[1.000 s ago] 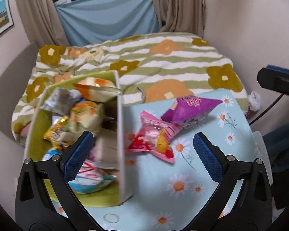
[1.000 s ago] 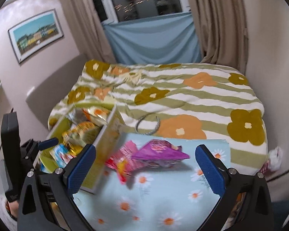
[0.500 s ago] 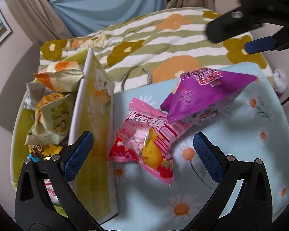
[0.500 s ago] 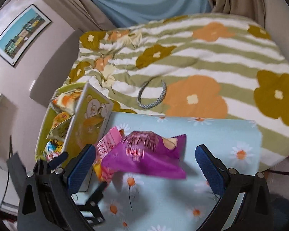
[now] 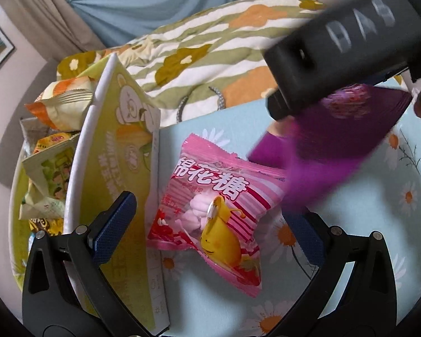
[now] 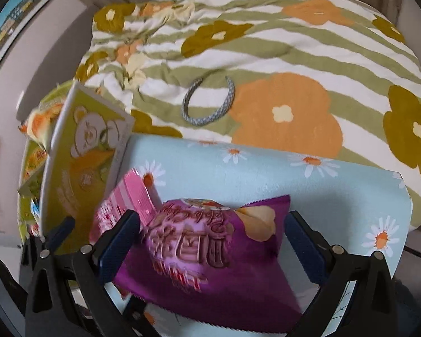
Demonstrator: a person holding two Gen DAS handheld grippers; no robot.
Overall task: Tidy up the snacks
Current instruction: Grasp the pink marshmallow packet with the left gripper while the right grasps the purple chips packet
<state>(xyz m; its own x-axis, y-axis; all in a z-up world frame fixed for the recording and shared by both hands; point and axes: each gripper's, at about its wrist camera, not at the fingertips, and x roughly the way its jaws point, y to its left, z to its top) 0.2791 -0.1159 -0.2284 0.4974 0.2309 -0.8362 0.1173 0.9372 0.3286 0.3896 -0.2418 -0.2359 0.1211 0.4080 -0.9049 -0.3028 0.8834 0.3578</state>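
A daisy-print desk [image 6: 266,174] stands beside a bed. The right tool [image 6: 210,241], still spread, is closing around the purple bag [image 6: 210,255]: light, puffy, slippery; take its middle. The left tool [image 5: 210,230] is spread, empty.

We see a bed covered by a quilt [image 6: 266,56] striped green and white with large orange and olive flowers. A braided grey hoop [image 6: 210,104] lies on it. Behind the bed hangs a pale blue cloth [image 5: 154,8], flanked by beige curtains [image 5: 28,22]. A framed picture [image 6: 11,25] of coloured houses hangs on the plain pinkish wall [image 6: 56,39]. Soft light fills the room.
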